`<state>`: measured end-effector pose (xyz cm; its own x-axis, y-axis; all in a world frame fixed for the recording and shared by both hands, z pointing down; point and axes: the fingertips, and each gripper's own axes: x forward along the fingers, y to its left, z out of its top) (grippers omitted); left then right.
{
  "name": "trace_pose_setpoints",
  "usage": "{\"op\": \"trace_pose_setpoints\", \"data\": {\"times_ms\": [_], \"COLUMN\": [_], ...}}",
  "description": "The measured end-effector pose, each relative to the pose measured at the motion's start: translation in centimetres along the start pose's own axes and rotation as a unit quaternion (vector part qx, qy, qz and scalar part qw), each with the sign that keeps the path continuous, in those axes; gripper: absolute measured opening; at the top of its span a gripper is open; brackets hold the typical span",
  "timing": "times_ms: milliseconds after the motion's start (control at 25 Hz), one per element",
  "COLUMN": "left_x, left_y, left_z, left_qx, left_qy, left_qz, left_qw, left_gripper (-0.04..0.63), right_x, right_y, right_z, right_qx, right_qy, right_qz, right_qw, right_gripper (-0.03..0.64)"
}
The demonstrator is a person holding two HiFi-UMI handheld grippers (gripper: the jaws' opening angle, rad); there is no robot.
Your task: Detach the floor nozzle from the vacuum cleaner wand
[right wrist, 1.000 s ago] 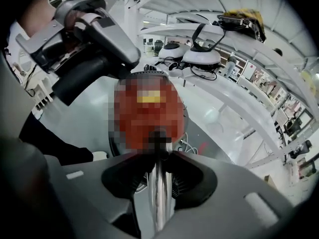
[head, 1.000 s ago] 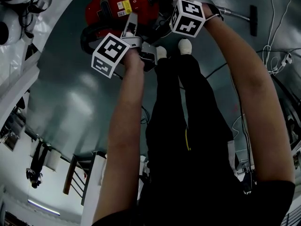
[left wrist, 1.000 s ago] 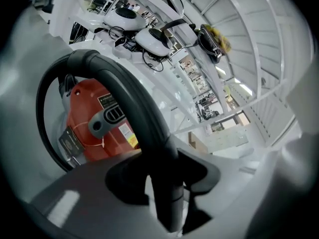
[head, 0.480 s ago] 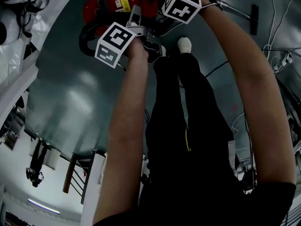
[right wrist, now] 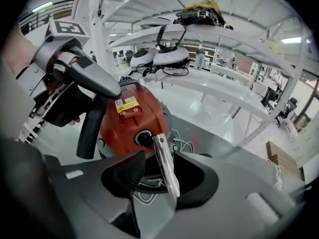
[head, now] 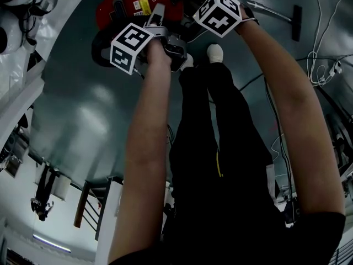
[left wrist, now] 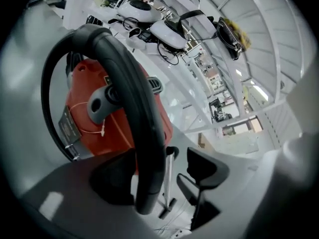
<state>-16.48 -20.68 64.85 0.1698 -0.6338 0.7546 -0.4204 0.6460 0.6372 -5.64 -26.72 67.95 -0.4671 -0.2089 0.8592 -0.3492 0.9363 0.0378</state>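
Since a second ago the left gripper (left wrist: pixel 159 176) and right gripper (right wrist: pixel 167 171) have both crept toward 12 o'clock in the head view, and the right has rolled. The left jaws are opening wide, with the black hose (left wrist: pixel 144 133) loose between them. The right jaws are opening too, with the wand (right wrist: pixel 167 168) between them, unpressed. The nozzle (head: pixel 298 24), a short black bar, lies on the floor (head: pixel 83 109) at 1 o'clock. It sits on the wand's far end, at 3 o'clock from the red vacuum (head: pixel 140 1).
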Motion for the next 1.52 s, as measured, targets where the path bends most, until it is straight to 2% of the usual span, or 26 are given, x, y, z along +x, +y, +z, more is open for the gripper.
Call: {"op": "trace_pose_setpoints", "data": {"times_ms": [160,240,400,440,520,600,640,680,840,960,1120,1280,1440,1520], "left_x": [-0.7,-1.2,-2.4,-2.8,-3.8,-4.9,-5.5,-6.0,-8.5,-10.1,-12.4,-14.3,-16.4,-17.8], "left_y": [1.2,1.3,2.0,2.1,2.0,1.5,1.0,0.2,-3.7,-6.0,-8.8,-11.1,-14.2,-15.6], "left_z": [-1.0,-1.6,-2.3,-2.4,-2.1,-1.4,-1.0,-0.7,0.2,0.2,0.0,0.2,1.3,1.4], "left_qx": [0.028,0.037,0.032,0.032,0.049,0.091,0.115,0.138,0.217,0.280,0.358,0.405,0.446,0.458], "left_qy": [0.001,0.003,0.003,0.009,0.010,0.003,0.000,-0.005,-0.031,-0.031,-0.039,-0.042,-0.056,-0.067], "left_qz": [0.031,0.031,0.023,0.019,0.017,0.014,0.006,-0.008,-0.068,-0.079,-0.086,-0.083,-0.100,-0.108], "left_qw": [0.9991,0.9988,0.9992,0.9993,0.9986,0.9958,0.9933,0.9903,0.9732,0.9562,0.9291,0.9098,0.8879,0.8800], "left_gripper": [0.357,0.357,0.351,0.325,0.215,0.064,0.013,0.011,0.011,0.010,0.009,0.009,0.009,0.009], "right_x": [-0.6,-1.0,-1.4,-1.6,-2.2,-3.2,-3.7,-4.3,-7.3,-9.7,-13.2,-17.1,-21.5,-23.9], "right_y": [1.0,1.8,2.9,3.1,3.2,3.1,3.1,3.1,3.0,3.0,3.3,3.1,2.3,2.0], "right_z": [-1.4,-1.8,-2.1,-2.0,-1.5,-0.5,0.0,0.6,2.9,4.4,5.9,7.8,10.5,11.9], "right_qx": [0.014,0.013,0.015,0.016,0.021,0.031,0.037,0.046,0.100,0.134,0.173,0.212,0.240,0.242], "right_qy": [0.001,0.000,-0.007,-0.009,-0.016,-0.026,-0.031,-0.037,-0.064,-0.076,-0.095,-0.123,-0.160,-0.179], "right_qz": [0.008,0.014,0.021,0.020,0.012,0.003,-0.001,-0.005,-0.024,-0.036,-0.054,-0.072,-0.098,-0.110], "right_qw": [1.000,1.000,1.000,1.000,1.000,0.999,0.999,0.998,0.993,0.987,0.979,0.967,0.953,0.947], "right_gripper": [0.173,0.173,0.172,0.166,0.128,0.088,0.074,0.056,0.000,-0.002,-0.003,-0.003,-0.003,-0.003]}}
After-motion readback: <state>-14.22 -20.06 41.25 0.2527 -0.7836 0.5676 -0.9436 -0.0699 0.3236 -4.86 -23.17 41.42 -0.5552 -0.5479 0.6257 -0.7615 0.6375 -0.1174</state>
